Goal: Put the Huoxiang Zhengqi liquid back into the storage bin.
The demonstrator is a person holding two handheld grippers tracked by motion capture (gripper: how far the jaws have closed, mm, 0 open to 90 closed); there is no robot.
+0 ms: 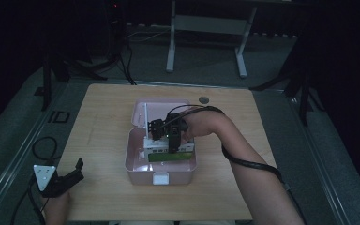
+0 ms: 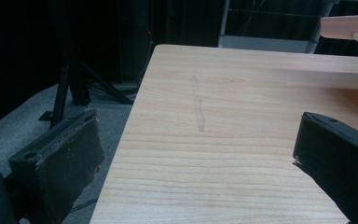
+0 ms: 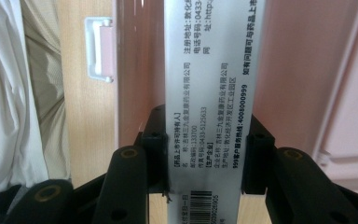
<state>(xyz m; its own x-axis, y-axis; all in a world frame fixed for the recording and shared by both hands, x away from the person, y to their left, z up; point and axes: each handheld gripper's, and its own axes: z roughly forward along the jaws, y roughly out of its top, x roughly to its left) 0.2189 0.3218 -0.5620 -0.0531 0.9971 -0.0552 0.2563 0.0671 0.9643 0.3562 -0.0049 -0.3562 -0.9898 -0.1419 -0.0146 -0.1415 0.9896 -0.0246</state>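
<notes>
Packing underway: carton (image 3: pixel 205 93) clamped by right gripper (image 3: pixel 205 163) over pink box (image 1: pixel 136 161), unreleased; left gripper (image 2: pixel 196 154) open, idle.

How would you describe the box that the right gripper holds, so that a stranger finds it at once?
On the wooden table stands an open pink case. Above its near compartment, the right gripper is shut on a flat silver-grey carton. Unlike the white and green boxes lying under it in the case, it carries black Chinese print and a barcode on its narrow side.
</notes>
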